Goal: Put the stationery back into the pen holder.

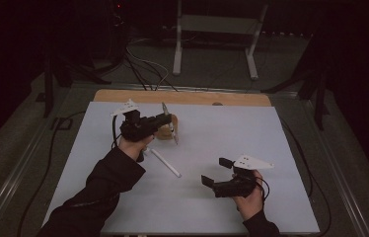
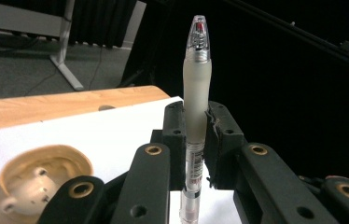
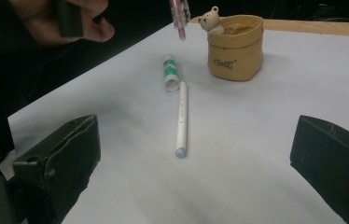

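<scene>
The right gripper view shows a green-banded tube point(image 3: 171, 72) beside the white pen point(image 3: 181, 119) at frame centre, while the left tool point(image 2: 196, 135) clamps an upright clear pen point(image 2: 196, 93) and the right tool point(image 3: 193, 158) stands wide open, empty.

The tan pot point(image 3: 235, 49) bears small unreadable lettering.

Pen point(image 2: 196, 116) lower end cut off by frame bottom in left gripper view; cup point(image 2: 37, 179) half behind jaws. Cup print unreadable.
</scene>
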{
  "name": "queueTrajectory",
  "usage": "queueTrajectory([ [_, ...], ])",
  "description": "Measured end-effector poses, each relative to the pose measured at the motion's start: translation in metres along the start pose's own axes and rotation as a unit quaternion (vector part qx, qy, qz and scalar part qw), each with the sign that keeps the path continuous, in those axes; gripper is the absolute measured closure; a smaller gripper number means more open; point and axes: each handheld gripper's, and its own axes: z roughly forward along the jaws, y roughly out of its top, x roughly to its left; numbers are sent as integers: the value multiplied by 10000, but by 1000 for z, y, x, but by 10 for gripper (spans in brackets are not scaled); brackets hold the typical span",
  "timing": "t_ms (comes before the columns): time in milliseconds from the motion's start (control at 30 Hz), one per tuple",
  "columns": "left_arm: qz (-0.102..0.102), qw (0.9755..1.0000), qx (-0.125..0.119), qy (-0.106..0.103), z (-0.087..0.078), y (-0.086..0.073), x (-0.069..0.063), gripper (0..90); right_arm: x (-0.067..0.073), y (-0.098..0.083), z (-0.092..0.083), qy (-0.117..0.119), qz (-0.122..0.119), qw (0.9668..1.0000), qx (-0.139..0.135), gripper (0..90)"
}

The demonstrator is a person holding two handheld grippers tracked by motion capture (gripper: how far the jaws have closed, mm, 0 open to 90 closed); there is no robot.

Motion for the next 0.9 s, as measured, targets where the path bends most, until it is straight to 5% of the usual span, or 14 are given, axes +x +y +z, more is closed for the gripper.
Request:
queueTrajectory([
  [400, 199, 9994, -47, 286, 11, 14, 12, 803, 0, 0, 1, 25, -24, 10000, 46, 14],
  [900, 188, 9977, -59, 648, 31, 23, 37, 803, 0, 0, 0, 53, -66, 10000, 41, 14],
])
